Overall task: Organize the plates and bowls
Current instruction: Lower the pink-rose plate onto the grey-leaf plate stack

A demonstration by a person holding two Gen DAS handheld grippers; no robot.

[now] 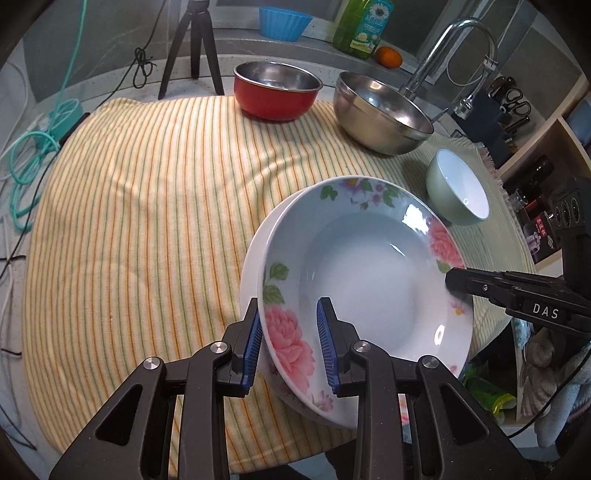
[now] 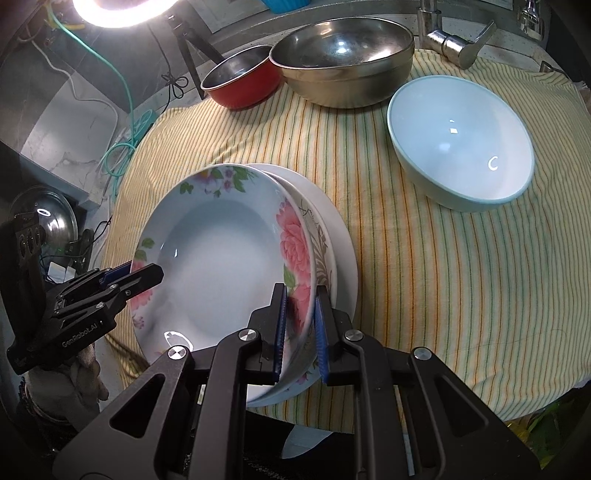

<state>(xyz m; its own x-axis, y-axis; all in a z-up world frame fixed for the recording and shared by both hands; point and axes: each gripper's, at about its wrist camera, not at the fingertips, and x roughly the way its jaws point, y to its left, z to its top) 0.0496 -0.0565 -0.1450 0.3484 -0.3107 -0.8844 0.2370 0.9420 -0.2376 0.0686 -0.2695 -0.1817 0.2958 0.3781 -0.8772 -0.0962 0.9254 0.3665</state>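
A deep floral plate sits tilted on a stack of white plates on the striped cloth. My left gripper straddles its near rim with a gap between the jaws and the rim; it also shows in the right wrist view. My right gripper is shut on the opposite rim; it shows in the left wrist view. A pale green bowl, a steel bowl and a red bowl stand farther back.
A yellow striped cloth covers the counter. A faucet, a tripod, a green bottle and a blue cup stand behind. Cables lie at the left. A shelf stands at the right.
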